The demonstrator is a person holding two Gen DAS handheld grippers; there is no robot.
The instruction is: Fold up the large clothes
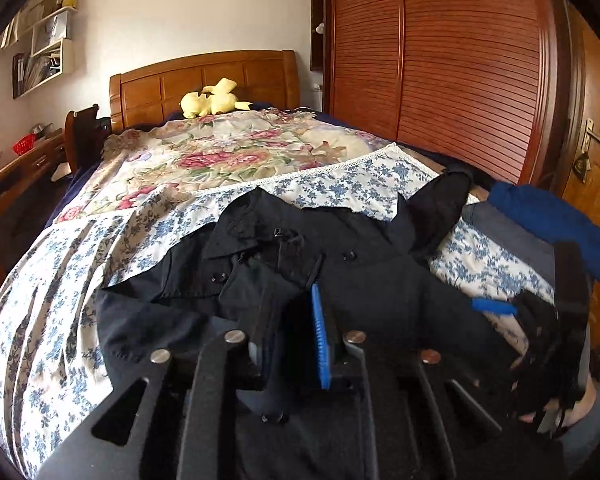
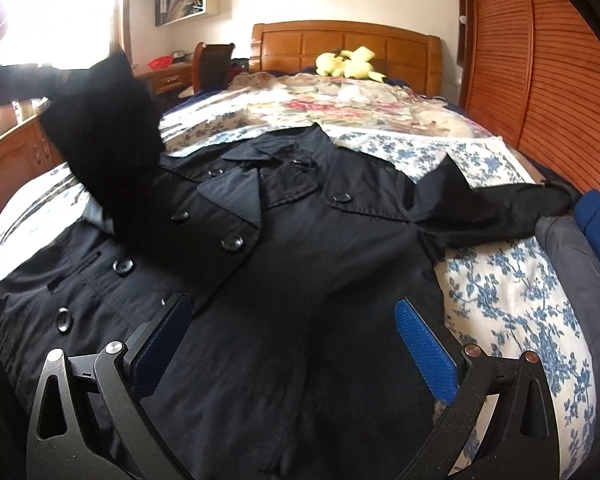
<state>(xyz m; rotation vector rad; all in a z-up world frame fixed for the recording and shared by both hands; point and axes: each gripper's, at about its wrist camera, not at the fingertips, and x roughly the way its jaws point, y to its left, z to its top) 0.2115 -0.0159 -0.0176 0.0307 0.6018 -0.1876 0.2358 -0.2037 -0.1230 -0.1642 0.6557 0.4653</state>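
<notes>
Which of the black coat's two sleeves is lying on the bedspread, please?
The sleeve stretched toward the wardrobe; the other sleeve is raised in the air.

Daylight enters from a window (image 2: 56,8) at ten o'clock, overexposed to white glare. The black coat (image 2: 284,264) loses detail. Fisheye bends the edges; corners are dark, slightly blurred.

My right gripper (image 2: 292,340) hovers with fingers (image 2: 427,356) spread wide over a black double-breasted coat (image 2: 284,248) lying front-up on the bed (image 2: 511,292). One sleeve (image 2: 487,208) stretches right toward folded clothes (image 2: 579,248); the other sleeve (image 2: 104,132) is lifted, blurred. A yellow plush toy (image 2: 347,64) sits by the headboard (image 2: 339,40).
</notes>
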